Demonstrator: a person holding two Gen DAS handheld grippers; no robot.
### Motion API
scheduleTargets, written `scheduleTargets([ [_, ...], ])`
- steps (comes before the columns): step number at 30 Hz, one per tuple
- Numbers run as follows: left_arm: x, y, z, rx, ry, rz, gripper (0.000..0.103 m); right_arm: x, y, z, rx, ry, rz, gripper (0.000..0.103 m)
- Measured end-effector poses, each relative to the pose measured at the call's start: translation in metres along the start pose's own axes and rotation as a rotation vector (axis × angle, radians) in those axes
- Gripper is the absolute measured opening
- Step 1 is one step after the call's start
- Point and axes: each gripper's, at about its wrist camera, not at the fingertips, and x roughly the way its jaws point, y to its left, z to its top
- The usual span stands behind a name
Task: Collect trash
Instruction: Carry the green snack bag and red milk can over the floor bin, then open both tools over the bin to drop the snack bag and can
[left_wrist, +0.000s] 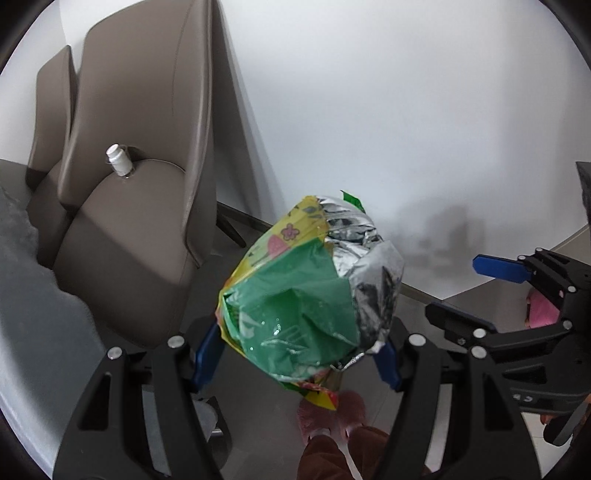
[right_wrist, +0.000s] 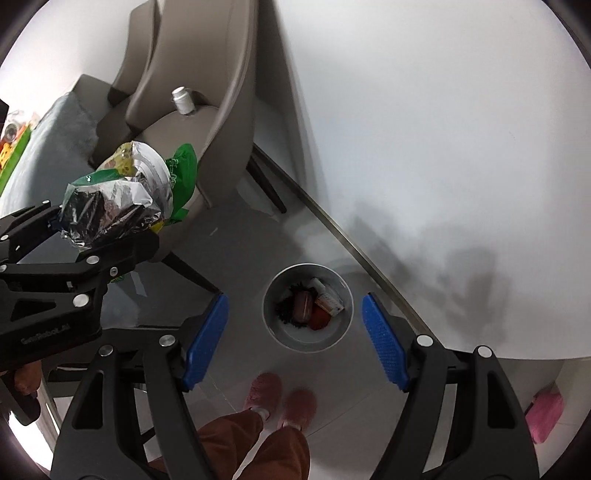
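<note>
A crumpled snack bag (left_wrist: 306, 291), green and yellow outside with silver foil showing, fills the space between my left gripper's (left_wrist: 295, 356) blue pads, which are shut on it. From the right wrist view the same bag (right_wrist: 118, 199) hangs in the left gripper (right_wrist: 99, 236) at the left, over the chair's edge. My right gripper (right_wrist: 295, 341) stands open and empty, pointing down. Between its pads I see a round grey bin (right_wrist: 306, 338) on the floor with several pieces of trash inside. The right gripper (left_wrist: 476, 295) also shows at the right of the left wrist view.
Two taupe chairs (left_wrist: 140, 206) stand by the white wall, and a small white bottle (left_wrist: 120, 162) lies on the nearer seat. The person's pink slippers (right_wrist: 280, 400) and brown trousers are just in front of the bin. A pink object (right_wrist: 546, 413) lies on the floor at the right.
</note>
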Motion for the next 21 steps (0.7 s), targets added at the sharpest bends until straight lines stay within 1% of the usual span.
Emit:
scheduleTargets([
  [4,0.013,-0.011,0.007,0.010,0.018,-0.015,0.068,0.002,-0.011,0.000,0.027,0.010,-0.010,0.072],
  [8,0.035,-0.024,0.007,0.039,0.059,-0.032,0.069,0.002,-0.023,-0.003,0.054,0.014,-0.019,0.072],
  [12,0.061,-0.042,0.007,0.088,0.089,-0.035,0.071,0.002,-0.036,-0.006,0.083,0.015,-0.023,0.072],
  [15,0.082,-0.050,0.008,0.102,0.118,-0.044,0.075,0.004,-0.044,-0.011,0.099,0.018,-0.026,0.072],
  [18,0.100,-0.055,0.010,0.111,0.143,-0.048,0.076,0.005,-0.052,-0.015,0.116,0.022,-0.029,0.072],
  [21,0.108,-0.058,0.013,0.119,0.153,-0.061,0.077,0.003,-0.061,-0.021,0.132,0.025,-0.033,0.072],
])
